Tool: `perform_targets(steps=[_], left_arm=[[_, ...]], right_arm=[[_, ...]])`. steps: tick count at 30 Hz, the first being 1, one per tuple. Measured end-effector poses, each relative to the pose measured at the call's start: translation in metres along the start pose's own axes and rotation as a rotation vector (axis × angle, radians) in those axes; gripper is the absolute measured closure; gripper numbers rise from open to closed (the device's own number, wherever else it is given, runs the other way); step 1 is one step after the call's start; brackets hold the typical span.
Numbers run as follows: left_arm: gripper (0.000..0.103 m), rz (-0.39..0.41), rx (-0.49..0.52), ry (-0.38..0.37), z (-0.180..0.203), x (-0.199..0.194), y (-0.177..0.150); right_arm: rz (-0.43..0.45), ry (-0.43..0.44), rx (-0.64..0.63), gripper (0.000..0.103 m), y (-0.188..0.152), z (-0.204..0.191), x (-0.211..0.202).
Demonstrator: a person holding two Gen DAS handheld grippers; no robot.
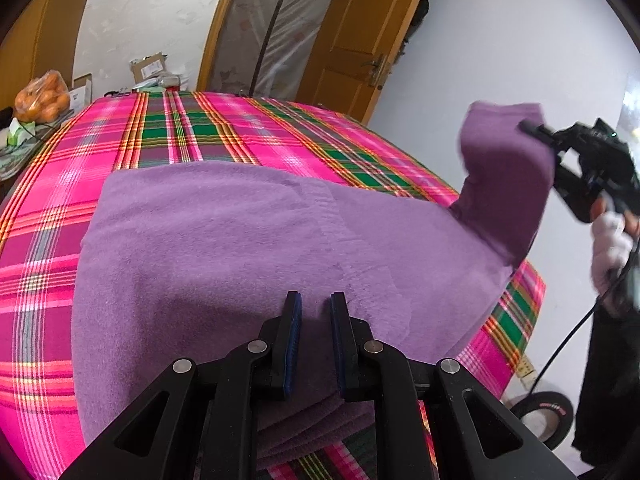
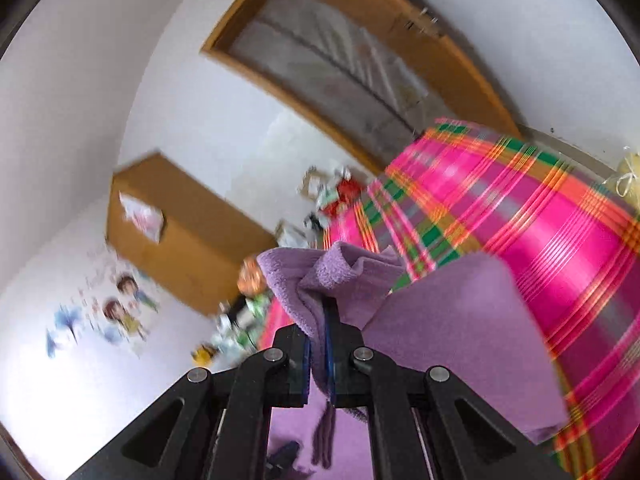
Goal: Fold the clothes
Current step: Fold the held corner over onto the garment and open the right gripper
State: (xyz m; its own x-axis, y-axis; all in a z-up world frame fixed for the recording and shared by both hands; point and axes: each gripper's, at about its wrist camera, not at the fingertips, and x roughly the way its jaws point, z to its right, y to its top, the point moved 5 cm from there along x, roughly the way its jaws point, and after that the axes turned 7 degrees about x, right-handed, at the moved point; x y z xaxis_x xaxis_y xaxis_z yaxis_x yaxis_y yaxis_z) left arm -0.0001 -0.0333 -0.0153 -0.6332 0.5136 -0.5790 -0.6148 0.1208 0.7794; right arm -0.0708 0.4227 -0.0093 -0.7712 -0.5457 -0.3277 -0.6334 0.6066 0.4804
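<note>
A purple fleece garment [image 1: 224, 232] lies spread on a bed under a pink, green and yellow plaid sheet [image 1: 200, 128]. My left gripper [image 1: 316, 300] hovers low over the garment's near edge, open, with fabric showing in the narrow gap between its blue pads. My right gripper [image 1: 532, 128] is off the bed's right side, shut on a garment corner [image 1: 508, 168] held up in the air. In the blurred right wrist view the right gripper [image 2: 320, 308] pinches bunched purple cloth [image 2: 336, 268], and the rest of the garment [image 2: 460, 320] hangs down onto the sheet [image 2: 520, 208].
A bag of oranges [image 1: 42, 98] and cardboard boxes [image 1: 150, 66] sit beyond the bed's far left. A wooden door [image 1: 360, 40] stands behind. A person's white-gloved hand [image 1: 608, 248] holds the right gripper. A black ring [image 1: 546, 412] lies on the floor at right.
</note>
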Motion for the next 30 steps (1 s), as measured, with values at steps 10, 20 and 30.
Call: perform_targets(steps=[10, 20, 30], left_arm=[[0.088, 0.048, -0.034, -0.05, -0.007, -0.014, 0.0], [0.088, 0.058, -0.032, -0.07, -0.006, -0.019, -0.002], [0.088, 0.065, -0.02, -0.087, 0.004, -0.025, 0.008]], right_arm=[[-0.291, -0.223, -0.327, 0.093, -0.119, 0.009, 0.082], [-0.374, -0.161, -0.445, 0.067, -0.151, 0.001, 0.065], [-0.186, -0.188, -0.472, 0.067, -0.123, 0.004, 0.029]])
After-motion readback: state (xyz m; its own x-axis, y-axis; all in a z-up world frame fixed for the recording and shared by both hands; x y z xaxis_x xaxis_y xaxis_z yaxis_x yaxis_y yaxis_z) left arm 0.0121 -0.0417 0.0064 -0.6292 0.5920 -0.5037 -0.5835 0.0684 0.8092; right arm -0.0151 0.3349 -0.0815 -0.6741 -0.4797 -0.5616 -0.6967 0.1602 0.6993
